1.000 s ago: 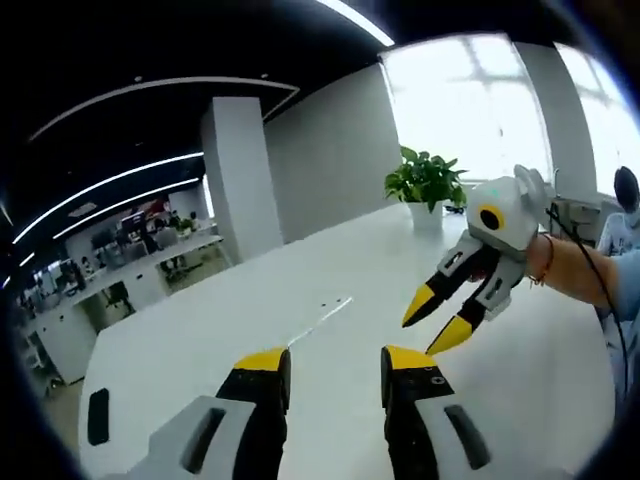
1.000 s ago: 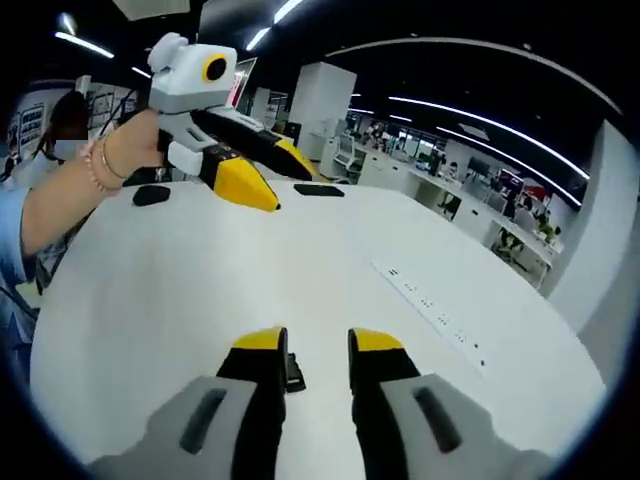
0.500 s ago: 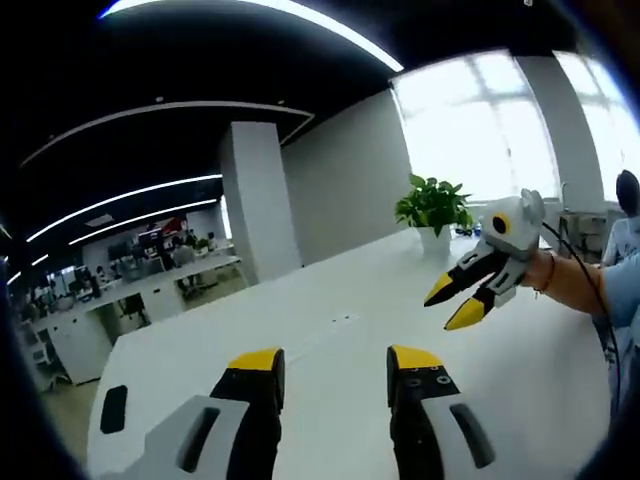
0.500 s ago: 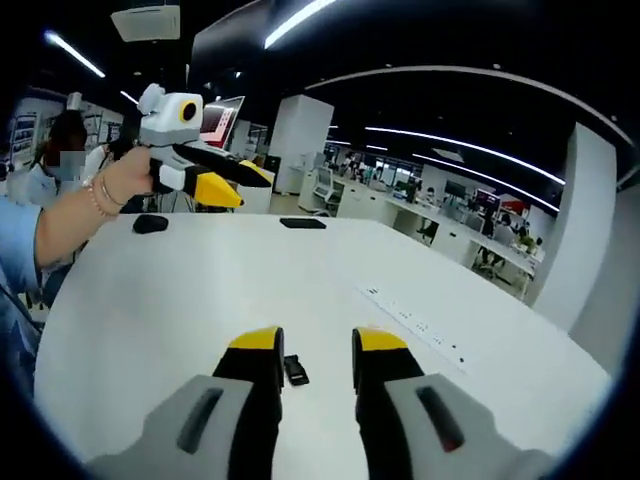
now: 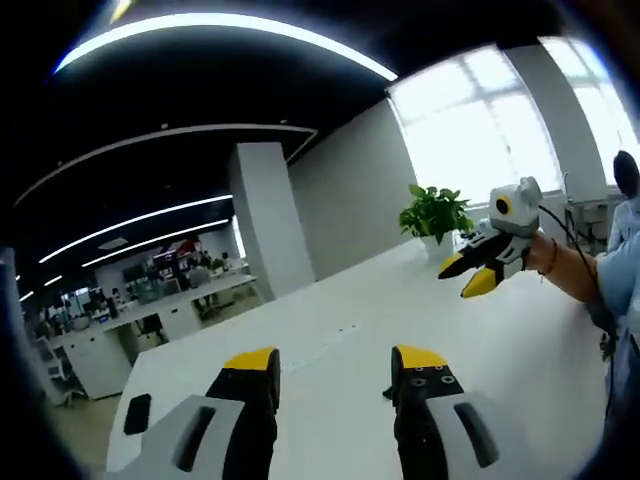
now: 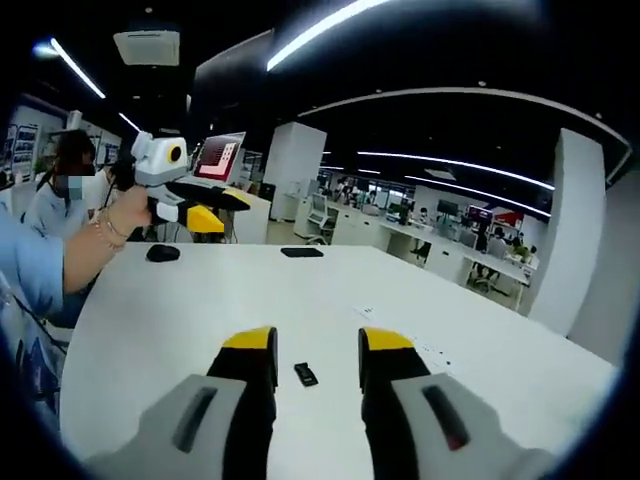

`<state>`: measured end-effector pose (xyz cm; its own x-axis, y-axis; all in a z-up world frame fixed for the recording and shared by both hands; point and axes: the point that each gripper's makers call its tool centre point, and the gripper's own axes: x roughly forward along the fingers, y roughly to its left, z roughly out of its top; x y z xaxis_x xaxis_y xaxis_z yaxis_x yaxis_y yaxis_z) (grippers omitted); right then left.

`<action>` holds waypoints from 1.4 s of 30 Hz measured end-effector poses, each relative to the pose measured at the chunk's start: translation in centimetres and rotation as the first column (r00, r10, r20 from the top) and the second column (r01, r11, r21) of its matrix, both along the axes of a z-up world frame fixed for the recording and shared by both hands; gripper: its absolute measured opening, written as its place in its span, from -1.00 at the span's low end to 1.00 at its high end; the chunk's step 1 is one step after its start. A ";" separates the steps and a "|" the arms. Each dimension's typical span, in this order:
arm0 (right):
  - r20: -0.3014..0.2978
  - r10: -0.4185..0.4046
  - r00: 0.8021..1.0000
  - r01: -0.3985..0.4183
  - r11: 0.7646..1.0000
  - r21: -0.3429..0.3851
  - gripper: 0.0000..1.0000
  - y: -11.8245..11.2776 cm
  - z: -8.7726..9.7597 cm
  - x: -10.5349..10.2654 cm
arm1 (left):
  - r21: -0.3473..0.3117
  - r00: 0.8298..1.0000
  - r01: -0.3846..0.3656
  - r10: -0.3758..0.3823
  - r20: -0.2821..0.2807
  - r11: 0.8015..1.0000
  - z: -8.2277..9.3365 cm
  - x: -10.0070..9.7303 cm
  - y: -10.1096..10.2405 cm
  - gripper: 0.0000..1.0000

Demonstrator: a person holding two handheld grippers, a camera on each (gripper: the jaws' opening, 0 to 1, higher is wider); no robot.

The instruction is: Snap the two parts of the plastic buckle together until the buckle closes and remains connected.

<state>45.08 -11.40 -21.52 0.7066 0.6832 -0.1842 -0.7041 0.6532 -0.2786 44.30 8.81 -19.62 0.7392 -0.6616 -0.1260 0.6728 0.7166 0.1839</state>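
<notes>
A small black buckle piece lies flat on the white table, just beyond the gap of my right gripper. It is too small to tell whether it is one part or two. The right gripper is open, holds nothing and hangs above the table. My left gripper is open too, with bare tabletop between its yellow tips. In the right gripper view the left gripper is held up by a hand at the far left. In the left gripper view the right gripper hovers at the right, over the table.
A black mouse and a flat black object lie at the table's far edge. Another flat black object sits near a corner. A potted plant stands at the window end. Office desks and people fill the background.
Both views have tilted up and pulled back, and the two grippers now stand farther apart. The black buckle piece stays on the table. Both grippers stay open.
</notes>
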 end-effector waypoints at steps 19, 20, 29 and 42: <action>0.102 -0.109 0.989 0.099 0.991 0.094 -0.19 -5.1 1.6 -6.9 | -0.081 0.984 -0.142 0.150 0.096 0.987 -0.5 -4.8 4.5 0.02; 0.110 -0.115 0.987 0.103 0.989 0.109 -0.19 -5.4 1.8 -7.2 | -0.088 0.983 -0.145 0.154 0.099 0.985 -0.6 -5.1 4.7 0.03; 0.157 -0.183 0.971 0.154 0.971 0.182 -0.17 -7.8 1.8 -9.4 | -0.145 0.974 -0.186 0.202 0.104 0.972 -1.1 -6.6 6.3 0.06; 0.190 -0.251 0.949 0.214 0.957 0.195 -0.14 -10.2 0.1 -10.8 | -0.173 0.949 -0.259 0.284 0.137 0.950 -3.8 -7.3 7.7 0.24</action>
<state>34.29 -21.60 -21.43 0.8594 0.5033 0.0905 -0.4642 0.8420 -0.2749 36.98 16.50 -23.44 0.8956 -0.4351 0.0930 0.4197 0.8955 0.1478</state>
